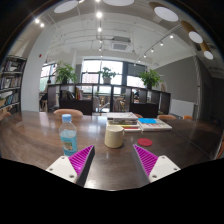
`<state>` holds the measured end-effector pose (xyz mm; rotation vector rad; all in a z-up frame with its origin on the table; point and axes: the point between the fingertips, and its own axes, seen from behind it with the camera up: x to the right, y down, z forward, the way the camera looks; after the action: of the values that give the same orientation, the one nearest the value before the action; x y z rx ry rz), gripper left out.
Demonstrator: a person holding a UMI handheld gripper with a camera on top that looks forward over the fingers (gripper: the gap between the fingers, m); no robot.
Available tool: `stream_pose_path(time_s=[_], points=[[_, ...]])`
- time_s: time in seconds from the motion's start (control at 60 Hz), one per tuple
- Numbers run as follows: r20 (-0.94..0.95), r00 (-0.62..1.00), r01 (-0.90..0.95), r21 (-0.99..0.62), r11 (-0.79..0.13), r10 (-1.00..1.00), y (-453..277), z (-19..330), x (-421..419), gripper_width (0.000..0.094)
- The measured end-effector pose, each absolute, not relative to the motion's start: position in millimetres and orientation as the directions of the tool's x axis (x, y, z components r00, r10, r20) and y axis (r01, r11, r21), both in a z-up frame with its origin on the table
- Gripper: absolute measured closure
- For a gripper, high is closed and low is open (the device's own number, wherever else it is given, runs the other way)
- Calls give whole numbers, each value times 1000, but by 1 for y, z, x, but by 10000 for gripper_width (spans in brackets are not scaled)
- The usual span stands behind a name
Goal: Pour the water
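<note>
My hand-held gripper (113, 160) sits low in the frame with its two fingers spread wide apart, nothing between them, so it is open and holds nothing. The magenta pads (81, 158) on the inner faces angle toward each other at the bottom centre of the frame, over the dark brown wooden worktop (30, 142).

A clear plastic water bottle (68, 135) with a blue label and a pale cap stands upright on the worktop at centre left of the frame, beyond my left finger and a little to its outside. A white cup (114, 136) stands upright just right of centre, beyond the gap between my fingers, apart from the bottle. I cannot tell from here whether there is anything in the cup. Just to the right of the cup lies a small red round thing (144, 142), flat on the worktop, perhaps a lid or coaster.

Further back on the worktop, behind the cup, a stack of books or papers (122, 119) lies flat, and to its right a blue-covered book (154, 124).

Beyond the worktop the room opens out: green potted plants (66, 73) stand on a dark low partition in the middle of the frame, with large windows (97, 73) behind them. Bookshelves (10, 82) line the left side of the frame. Round ceiling lights (166, 14) shine in the upper part of the frame.
</note>
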<state>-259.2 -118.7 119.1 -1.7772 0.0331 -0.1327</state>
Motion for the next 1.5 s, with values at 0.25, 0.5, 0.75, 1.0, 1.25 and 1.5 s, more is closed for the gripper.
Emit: stream_pose_path(time_s=[0.25,0.5,0.75,1.0,1.25,1.5], points=[[35,993,54,-983,-174,115,-95,102,-397,159],[10,987,41,-980,-194,160,-44,82,-425,163],[-32,985,0,-982,-189,168,-2,75,-427,176],[-22,984,5,-988,-154,176,19,73,-405,519],[-16,984,11,-989,-150,179,15,76,-415,646],[-218,965,-191,-965,-183,143,25,105,-420,644]])
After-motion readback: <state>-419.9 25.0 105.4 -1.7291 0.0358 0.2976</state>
